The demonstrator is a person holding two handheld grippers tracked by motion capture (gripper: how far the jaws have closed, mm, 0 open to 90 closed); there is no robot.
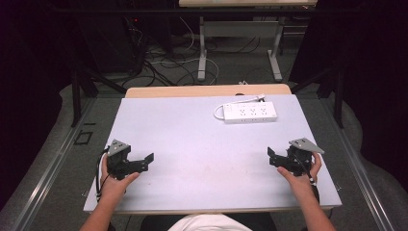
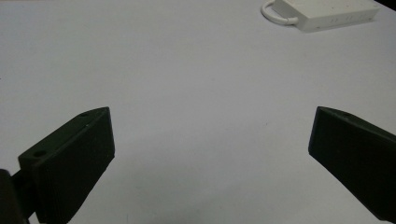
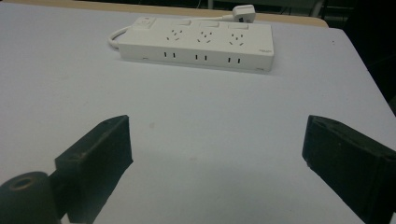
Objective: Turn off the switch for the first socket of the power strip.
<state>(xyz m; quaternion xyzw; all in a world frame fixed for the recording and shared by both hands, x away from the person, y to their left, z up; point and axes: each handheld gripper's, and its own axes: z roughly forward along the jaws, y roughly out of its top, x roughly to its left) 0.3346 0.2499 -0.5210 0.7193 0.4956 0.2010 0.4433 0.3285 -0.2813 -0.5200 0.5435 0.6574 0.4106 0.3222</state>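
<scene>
Left gripper (image 1: pixel 146 160) sits at the table's (image 1: pixel 192 154) near-left, jaws spread wide with nothing between them; right gripper (image 1: pixel 272 157) at near-right, jaws likewise spread and empty. White power strip (image 1: pixel 250 112) lies flat toward the far right of the table, well apart from both, its cord (image 1: pixel 219 111) looped at its left end.

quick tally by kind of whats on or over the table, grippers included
White power strip, with its cord and plug: 1
Black handheld grippers, left gripper and right gripper, both with jaws apart: 2
Total: 3, on the pale table.
</scene>
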